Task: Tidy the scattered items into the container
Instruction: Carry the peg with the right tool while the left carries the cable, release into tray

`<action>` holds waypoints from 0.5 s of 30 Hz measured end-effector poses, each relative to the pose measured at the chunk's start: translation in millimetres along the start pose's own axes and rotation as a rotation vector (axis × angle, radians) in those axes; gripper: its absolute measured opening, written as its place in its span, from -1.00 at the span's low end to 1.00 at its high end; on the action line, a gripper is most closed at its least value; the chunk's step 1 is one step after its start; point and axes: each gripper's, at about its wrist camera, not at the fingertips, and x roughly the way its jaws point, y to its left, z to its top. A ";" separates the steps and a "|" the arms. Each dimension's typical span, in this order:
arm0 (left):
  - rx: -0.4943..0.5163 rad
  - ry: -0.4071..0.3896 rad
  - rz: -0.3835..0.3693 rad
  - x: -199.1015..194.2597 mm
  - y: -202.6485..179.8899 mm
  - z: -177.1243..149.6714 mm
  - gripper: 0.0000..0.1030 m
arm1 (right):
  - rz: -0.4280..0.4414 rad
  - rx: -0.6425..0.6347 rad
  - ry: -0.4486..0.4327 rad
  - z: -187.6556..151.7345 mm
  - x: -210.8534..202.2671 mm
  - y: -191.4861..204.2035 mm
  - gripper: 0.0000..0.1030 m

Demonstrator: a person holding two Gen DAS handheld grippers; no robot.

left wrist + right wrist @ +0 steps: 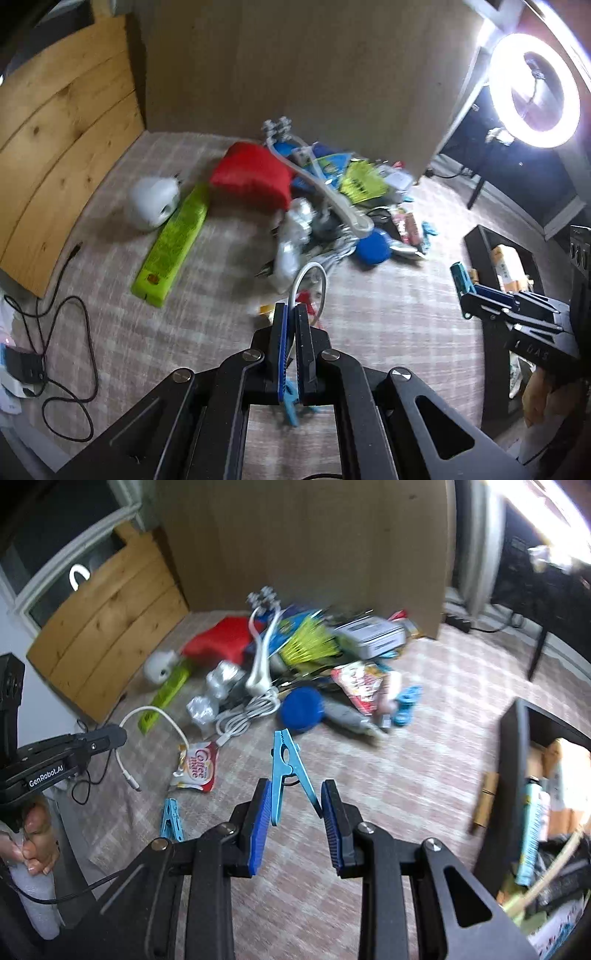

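Two views: from the left wrist, your left gripper (292, 314) is pinching a looped white cable (309, 275), red pouch (253, 179) at 12 o'clock. From the right wrist, your right gripper (295, 794) is clamping a blue plastic clothespin (286, 766); the black container (513, 775) is sitting at 3 o'clock.

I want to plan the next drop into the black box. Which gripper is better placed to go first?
Probably the right gripper: it holds a blue clothespin and the black box lies on its side. The left gripper, shut on a white cable, is farther away.
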 end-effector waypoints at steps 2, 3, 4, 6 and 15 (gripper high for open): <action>0.017 -0.005 -0.020 -7.2 -10.8 0.0 -0.94 | -0.017 0.026 -0.027 -2.8 -17.0 -11.8 -0.48; 0.031 -0.008 -0.031 -10.1 -18.5 0.8 -0.94 | -0.027 0.043 -0.040 -6.7 -27.1 -20.4 -0.48; 0.044 -0.009 -0.041 -11.9 -25.4 1.5 -0.94 | -0.040 0.066 -0.054 -12.3 -39.6 -31.2 -0.48; 0.072 -0.005 -0.067 -14.5 -41.9 3.4 -0.94 | -0.066 0.110 -0.071 -22.0 -57.3 -49.2 -0.48; 0.220 0.000 -0.189 -21.5 -151.0 1.8 -0.94 | -0.211 0.320 -0.123 -76.5 -133.8 -148.4 -0.48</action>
